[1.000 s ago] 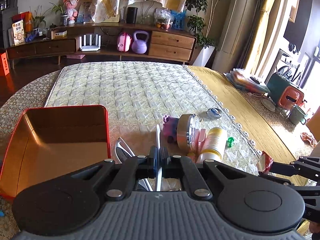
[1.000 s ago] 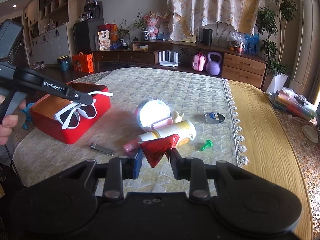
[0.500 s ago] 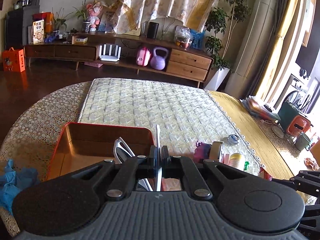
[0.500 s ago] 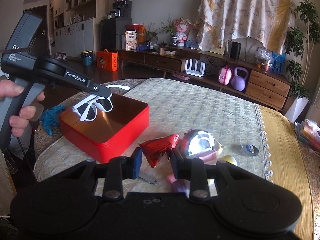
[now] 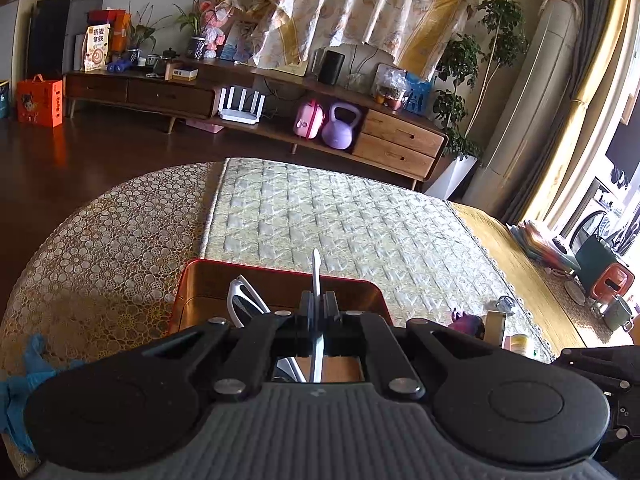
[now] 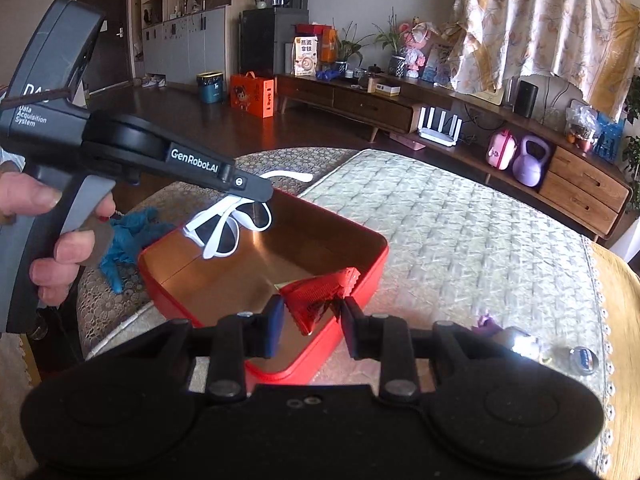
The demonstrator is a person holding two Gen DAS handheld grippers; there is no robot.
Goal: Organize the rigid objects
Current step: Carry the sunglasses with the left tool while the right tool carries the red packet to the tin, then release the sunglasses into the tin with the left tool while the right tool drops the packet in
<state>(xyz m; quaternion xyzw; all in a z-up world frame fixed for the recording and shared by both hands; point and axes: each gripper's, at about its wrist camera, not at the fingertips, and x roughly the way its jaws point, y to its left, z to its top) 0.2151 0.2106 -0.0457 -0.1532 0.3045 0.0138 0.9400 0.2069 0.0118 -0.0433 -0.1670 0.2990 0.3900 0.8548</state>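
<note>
A red tin box (image 6: 352, 280) with a copper-coloured inside stands open on the quilted mat; it also shows in the left wrist view (image 5: 188, 300). My left gripper (image 5: 316, 306) is shut on white-framed sunglasses (image 6: 236, 226) by one temple arm and holds them above the box's far left part; that gripper also shows in the right wrist view (image 6: 256, 192). My right gripper (image 6: 312, 320) is shut on a red crinkled packet (image 6: 316, 296) and holds it over the box's near right rim.
A shiny round tin (image 6: 524, 344), a purple toy (image 6: 486, 322) and a small round blue-labelled object (image 6: 582, 358) lie on the mat right of the box. A blue cloth (image 6: 128, 236) lies left of the box. A yellow runner (image 5: 516, 264) covers the table's right side.
Both grippers have moved left, away from the pile of objects, to above the red box. Each still holds its object.
</note>
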